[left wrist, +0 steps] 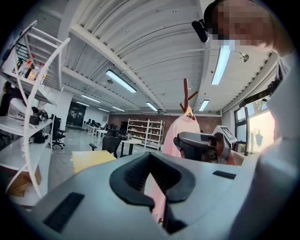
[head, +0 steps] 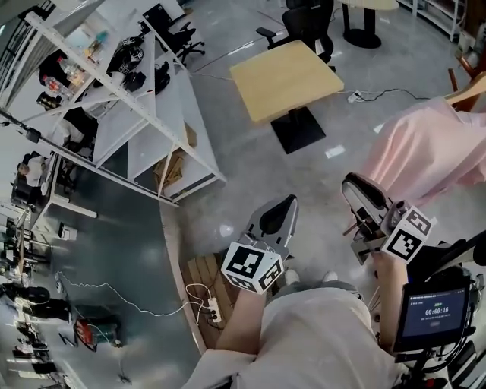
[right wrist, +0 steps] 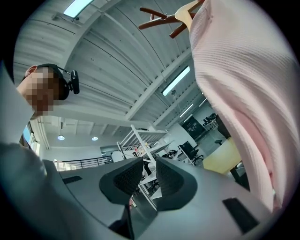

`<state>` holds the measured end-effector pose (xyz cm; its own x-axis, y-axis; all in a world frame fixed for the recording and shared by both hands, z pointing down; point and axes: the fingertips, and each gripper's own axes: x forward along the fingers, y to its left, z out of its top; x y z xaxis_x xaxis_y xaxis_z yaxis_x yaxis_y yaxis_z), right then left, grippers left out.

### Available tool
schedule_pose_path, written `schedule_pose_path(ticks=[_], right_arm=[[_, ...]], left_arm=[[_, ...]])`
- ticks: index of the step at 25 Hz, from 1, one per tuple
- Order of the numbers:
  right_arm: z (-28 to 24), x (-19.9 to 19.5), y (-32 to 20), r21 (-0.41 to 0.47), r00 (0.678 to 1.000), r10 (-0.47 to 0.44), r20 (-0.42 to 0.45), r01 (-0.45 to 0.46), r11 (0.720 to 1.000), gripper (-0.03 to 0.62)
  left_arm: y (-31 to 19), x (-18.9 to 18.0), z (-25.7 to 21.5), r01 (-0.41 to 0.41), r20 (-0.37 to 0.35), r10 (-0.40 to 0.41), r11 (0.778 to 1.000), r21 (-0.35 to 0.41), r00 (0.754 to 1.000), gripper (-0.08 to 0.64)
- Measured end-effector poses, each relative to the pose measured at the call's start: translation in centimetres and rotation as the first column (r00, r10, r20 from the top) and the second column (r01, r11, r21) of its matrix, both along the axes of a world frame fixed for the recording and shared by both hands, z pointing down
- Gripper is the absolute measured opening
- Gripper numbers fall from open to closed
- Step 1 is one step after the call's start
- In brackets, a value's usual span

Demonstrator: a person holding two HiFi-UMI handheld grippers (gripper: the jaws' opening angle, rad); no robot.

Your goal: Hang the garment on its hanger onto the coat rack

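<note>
A pink garment point(head: 425, 148) hangs on a wooden hanger point(right wrist: 186, 10) that sits on the brown coat rack point(right wrist: 157, 14). In the left gripper view the garment point(left wrist: 180, 129) and the rack point(left wrist: 186, 96) stand straight ahead. The garment point(right wrist: 239, 84) fills the right side of the right gripper view. My left gripper point(head: 285, 201) is low in front of me, its jaw tips point(left wrist: 150, 157) touching, with nothing held. My right gripper point(head: 353, 182) is just left of the garment's lower edge, apart from it. A narrow gap shows between its pads point(right wrist: 149, 164), and nothing is in it.
A yellow table point(head: 285, 76) stands ahead, with black office chairs point(head: 307, 19) behind it. White shelving point(head: 129, 106) runs along the left. A power strip with a white cable point(head: 213, 308) lies on the floor by a wooden mat point(head: 205, 273). A small screen point(head: 433, 311) is at lower right.
</note>
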<state>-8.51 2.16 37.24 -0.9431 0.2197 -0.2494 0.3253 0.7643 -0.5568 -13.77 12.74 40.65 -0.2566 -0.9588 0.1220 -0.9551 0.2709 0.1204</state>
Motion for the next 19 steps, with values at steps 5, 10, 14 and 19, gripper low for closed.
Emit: schedule_pose_path(ticks=[5,10,14,19], right_arm=[[-1.8,-0.6,1.9,0.023,1.0,0.002,0.003,-0.002,1.0,0.098],[-2.6,-1.6,1.7,0.043,1.0,0.014,-0.011,-0.014,0.999,0.098],[-2.5,-1.8,1.9,0.056,1.0,0.021,-0.022,-0.02,0.998,0.097],[-1.5,-2.7,3.1,0.053,0.999,0.026,-0.042,-0.023,0.998,0.098]], left_arm=[[2.0,-0.7,-1.8,0.008,0.009,-0.008,1.0,0.023,1.0,0.005],[2.0,-1.9,-2.5,0.017,0.011,-0.018,0.999,0.032,1.0,0.005],[1.8,-1.9,-2.4,0.001,0.014,-0.001,0.999,0.035,1.0,0.005],[2.6,-2.2,-1.8,-0.019,0.017,0.019,1.0,0.025,1.0,0.005]])
